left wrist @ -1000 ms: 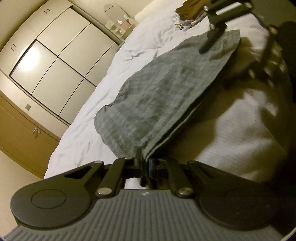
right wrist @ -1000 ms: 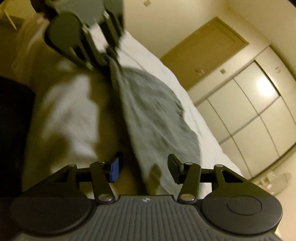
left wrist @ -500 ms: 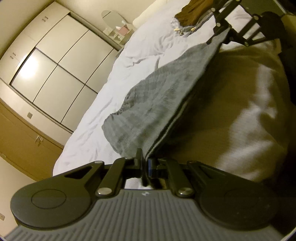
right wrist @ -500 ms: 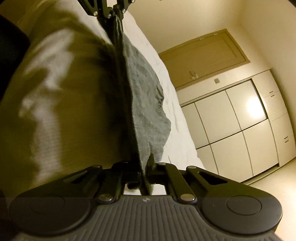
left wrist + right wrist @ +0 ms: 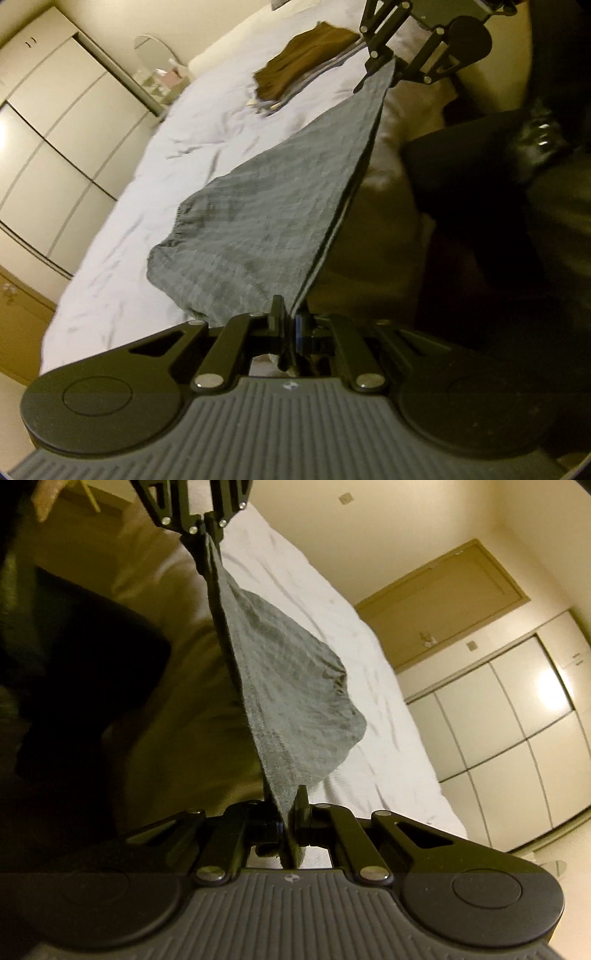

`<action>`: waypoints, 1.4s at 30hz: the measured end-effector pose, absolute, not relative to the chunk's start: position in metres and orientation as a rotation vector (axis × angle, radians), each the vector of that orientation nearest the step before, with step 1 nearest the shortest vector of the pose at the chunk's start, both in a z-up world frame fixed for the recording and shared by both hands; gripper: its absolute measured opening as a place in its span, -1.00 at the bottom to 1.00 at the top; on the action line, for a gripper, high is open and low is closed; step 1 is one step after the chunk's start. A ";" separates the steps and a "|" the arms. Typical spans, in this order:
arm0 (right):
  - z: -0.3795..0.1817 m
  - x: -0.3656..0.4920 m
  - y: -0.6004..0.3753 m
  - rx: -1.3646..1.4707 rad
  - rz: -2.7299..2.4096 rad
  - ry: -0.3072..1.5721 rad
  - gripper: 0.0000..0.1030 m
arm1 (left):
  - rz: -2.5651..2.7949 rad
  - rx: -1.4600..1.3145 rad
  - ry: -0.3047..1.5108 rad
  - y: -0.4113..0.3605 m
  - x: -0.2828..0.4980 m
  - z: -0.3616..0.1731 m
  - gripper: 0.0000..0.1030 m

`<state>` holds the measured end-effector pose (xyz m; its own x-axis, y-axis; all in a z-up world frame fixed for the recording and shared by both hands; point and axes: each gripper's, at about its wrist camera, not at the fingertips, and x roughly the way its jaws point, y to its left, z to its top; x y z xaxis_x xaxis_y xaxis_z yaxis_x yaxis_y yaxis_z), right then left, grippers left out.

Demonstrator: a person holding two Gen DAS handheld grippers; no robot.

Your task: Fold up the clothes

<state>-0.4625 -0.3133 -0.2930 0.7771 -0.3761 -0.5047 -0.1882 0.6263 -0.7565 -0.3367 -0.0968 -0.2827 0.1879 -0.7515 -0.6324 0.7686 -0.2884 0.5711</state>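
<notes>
A grey knitted garment [image 5: 266,218] hangs stretched between both grippers above the white bed [image 5: 140,184]. My left gripper [image 5: 290,321] is shut on one corner of its top edge. My right gripper [image 5: 290,812] is shut on the other corner, and it shows at the far end of the cloth [image 5: 388,62] in the left wrist view. In the right wrist view the grey garment [image 5: 291,694] runs taut up to the left gripper [image 5: 207,528]. Its lower part sags toward the sheet.
A folded brown and grey pile [image 5: 306,66] lies further up the bed. White wardrobe doors [image 5: 517,709] and a wooden door [image 5: 443,609] line the wall. A person's beige top [image 5: 177,716] and dark sleeve [image 5: 480,206] are close behind the cloth.
The right gripper, open a second ago, has shut on the garment's corner. Both grippers have lifted and pulled apart, so the top edge now runs taut and the cloth hangs off the bed.
</notes>
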 end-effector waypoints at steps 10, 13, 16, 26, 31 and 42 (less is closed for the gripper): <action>-0.226 -0.411 -0.368 -0.697 -0.011 0.725 -0.99 | -1.502 0.981 0.083 -0.158 -0.265 -0.238 -0.91; -0.210 -0.377 -0.404 -0.641 0.005 0.734 -0.99 | -1.515 0.921 0.148 -0.193 -0.227 -0.231 -0.90; -0.205 -0.331 -0.447 -0.554 0.011 0.768 -0.99 | -1.525 0.898 0.204 -0.230 -0.190 -0.231 -0.90; -0.254 -0.222 -0.563 -0.208 -0.001 0.882 -0.95 | -1.544 0.786 0.430 -0.318 -0.090 -0.271 -0.85; -0.283 -0.234 -0.582 -0.014 -0.022 0.889 -0.70 | -1.545 0.663 0.529 -0.327 -0.063 -0.293 -0.71; -0.272 -0.249 -0.629 0.459 -0.125 0.761 -0.32 | -1.385 0.318 0.700 -0.309 -0.011 -0.297 -0.44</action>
<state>-0.2485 -0.6292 -0.2715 0.7220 0.0539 -0.6898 0.2725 0.8942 0.3551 -0.0113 -0.3091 -0.2968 0.0278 -0.7842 -0.6198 0.9640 0.1851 -0.1909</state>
